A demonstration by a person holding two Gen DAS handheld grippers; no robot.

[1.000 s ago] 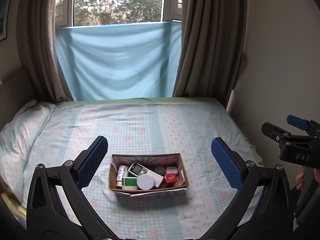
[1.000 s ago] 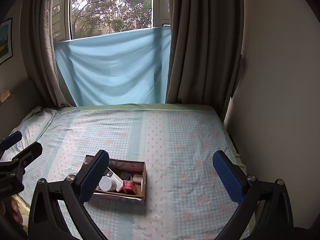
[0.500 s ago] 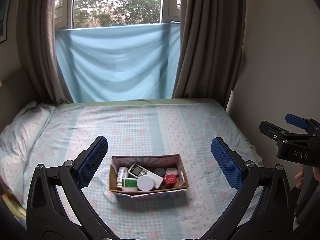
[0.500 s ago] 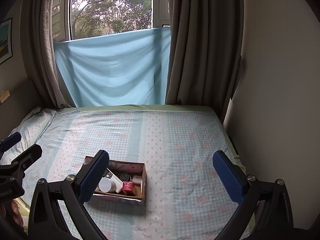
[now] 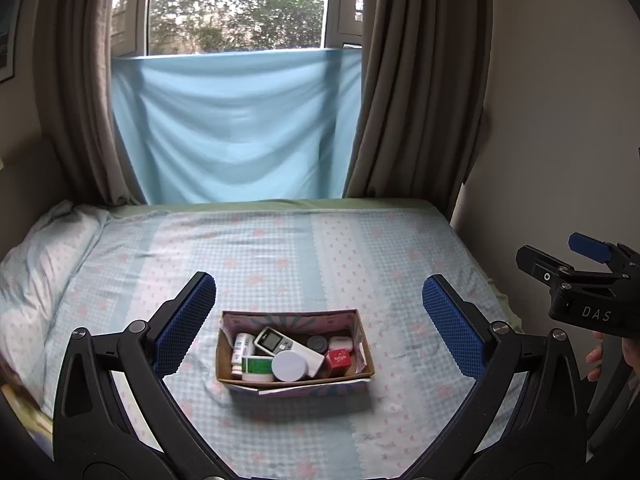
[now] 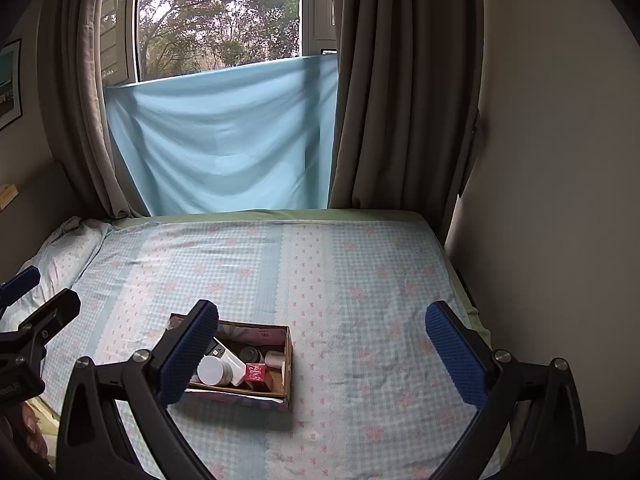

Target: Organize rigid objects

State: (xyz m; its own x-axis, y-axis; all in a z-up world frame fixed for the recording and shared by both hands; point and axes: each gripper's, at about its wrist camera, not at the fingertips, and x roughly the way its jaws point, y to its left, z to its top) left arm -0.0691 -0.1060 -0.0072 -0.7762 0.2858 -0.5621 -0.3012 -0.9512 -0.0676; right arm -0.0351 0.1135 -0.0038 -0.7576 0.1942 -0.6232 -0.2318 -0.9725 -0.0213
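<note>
A small cardboard box (image 5: 294, 386) (image 6: 286, 360) sits near the front of the bed. Inside lie a white remote control (image 5: 280, 342), a white round jar lid (image 5: 289, 366) (image 6: 211, 369), a green-and-white bottle (image 5: 258, 366), a white bottle (image 5: 242, 346), a dark round lid (image 5: 317, 343) (image 6: 250, 355) and a red carton (image 5: 339, 358) (image 6: 256, 373). My left gripper (image 5: 320, 330) hovers open above and short of the box, empty. My right gripper (image 6: 322, 350) is open too, holding nothing, with the box under its left finger (image 6: 188, 352).
The bed (image 5: 320, 248) has a blue checked sheet with pink flowers and a pillow (image 5: 36, 280) at the left. A beige wall (image 5: 560, 120) borders the right edge. Curtains (image 5: 420, 80) and a hanging blue cloth (image 5: 236, 128) stand behind the bed. A person's fingers (image 5: 596, 356) show at the right.
Both grippers have drawn back and lifted slightly, so the box sits a little lower in each view. Nothing was gripped or released.
</note>
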